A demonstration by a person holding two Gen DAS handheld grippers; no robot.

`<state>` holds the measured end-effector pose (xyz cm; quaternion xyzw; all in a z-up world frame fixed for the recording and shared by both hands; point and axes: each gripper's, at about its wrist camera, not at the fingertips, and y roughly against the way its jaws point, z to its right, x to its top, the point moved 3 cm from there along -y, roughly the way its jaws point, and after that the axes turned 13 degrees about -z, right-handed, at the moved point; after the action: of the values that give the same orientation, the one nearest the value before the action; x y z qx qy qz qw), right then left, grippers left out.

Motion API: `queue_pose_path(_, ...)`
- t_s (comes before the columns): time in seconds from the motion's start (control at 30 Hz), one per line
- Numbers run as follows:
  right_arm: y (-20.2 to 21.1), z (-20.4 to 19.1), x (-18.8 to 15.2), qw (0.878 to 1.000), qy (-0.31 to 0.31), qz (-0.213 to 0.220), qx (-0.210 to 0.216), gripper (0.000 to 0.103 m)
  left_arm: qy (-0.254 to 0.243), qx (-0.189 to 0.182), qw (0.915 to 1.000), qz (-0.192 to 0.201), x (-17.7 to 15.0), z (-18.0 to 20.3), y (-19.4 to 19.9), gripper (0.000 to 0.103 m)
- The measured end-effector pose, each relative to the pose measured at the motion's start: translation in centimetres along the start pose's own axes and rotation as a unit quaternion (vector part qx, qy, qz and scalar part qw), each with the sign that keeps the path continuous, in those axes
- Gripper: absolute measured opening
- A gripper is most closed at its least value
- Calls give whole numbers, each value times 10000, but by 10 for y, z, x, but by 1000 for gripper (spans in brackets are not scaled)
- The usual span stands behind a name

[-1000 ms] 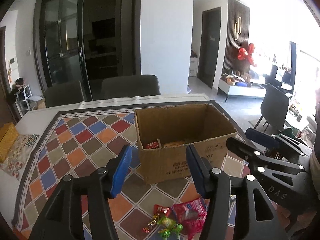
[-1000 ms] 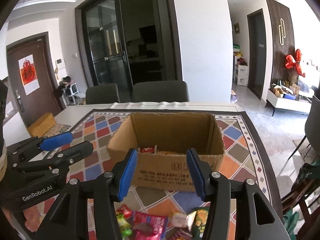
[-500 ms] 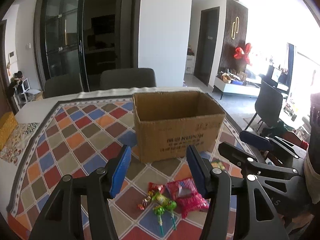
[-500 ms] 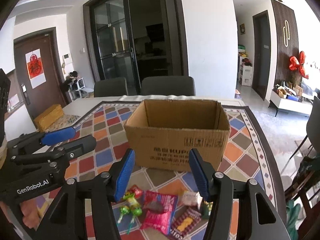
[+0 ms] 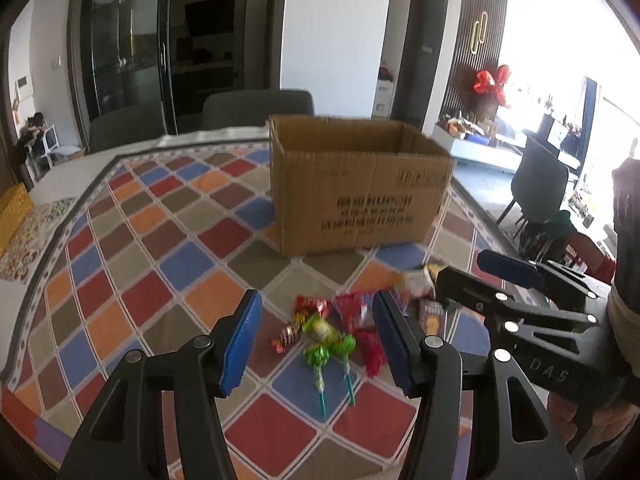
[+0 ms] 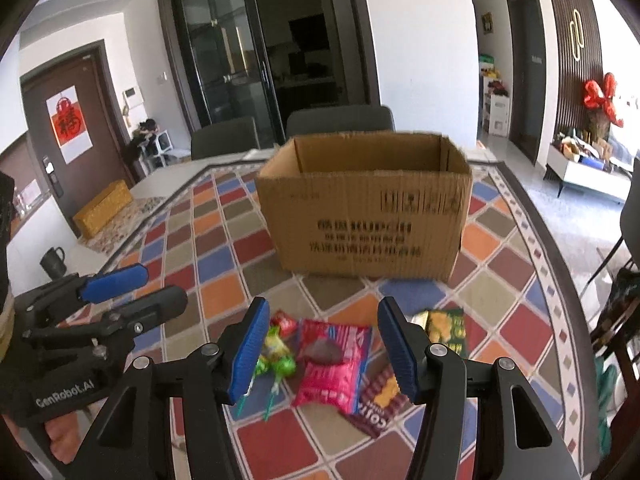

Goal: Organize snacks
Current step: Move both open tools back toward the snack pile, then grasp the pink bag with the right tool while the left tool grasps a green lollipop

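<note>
The left gripper (image 5: pixel 318 342) is wide open and holds nothing; it hangs above the snack pile. The right gripper (image 6: pixel 318 346) is likewise wide open and holds nothing, positioned over the same pile and just beside the left one.

The cardboard box (image 6: pixel 366 204) stands upright and open-topped on the table (image 6: pixel 520 320), which carries a cloth of coloured diamonds. The box's contents cannot be seen from either view.

The snacks lie loose on the cloth in front of the box, clear of its near wall. A pink packet (image 6: pixel 334 364) sits at the centre of the pile. 2 green-wrapped lollipops (image 5: pixel 326 344) lie to its left, sticks pointing toward the cameras. A small red packet (image 6: pixel 284 324) lies just beyond them. A green and yellow packet (image 6: pixel 444 326) lies to the right, and a dark brown packet (image 6: pixel 380 402) lies nearest the camera, its upper edge tucked against the pink packet.
</note>
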<state>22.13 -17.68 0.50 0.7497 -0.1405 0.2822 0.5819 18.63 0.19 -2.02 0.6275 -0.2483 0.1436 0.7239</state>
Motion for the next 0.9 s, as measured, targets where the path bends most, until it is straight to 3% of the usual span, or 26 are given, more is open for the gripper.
queue_pose_path(0.73,-64,3,-51,9929,-293,-1150,120,57,170,-110,9953,-945,-41,-8,-62,56)
queue_pose_path(0.9,-76,8,-55,9903,-395,-1322,158,57,141,-108,9940,-1075,-43,-9,-75,49)
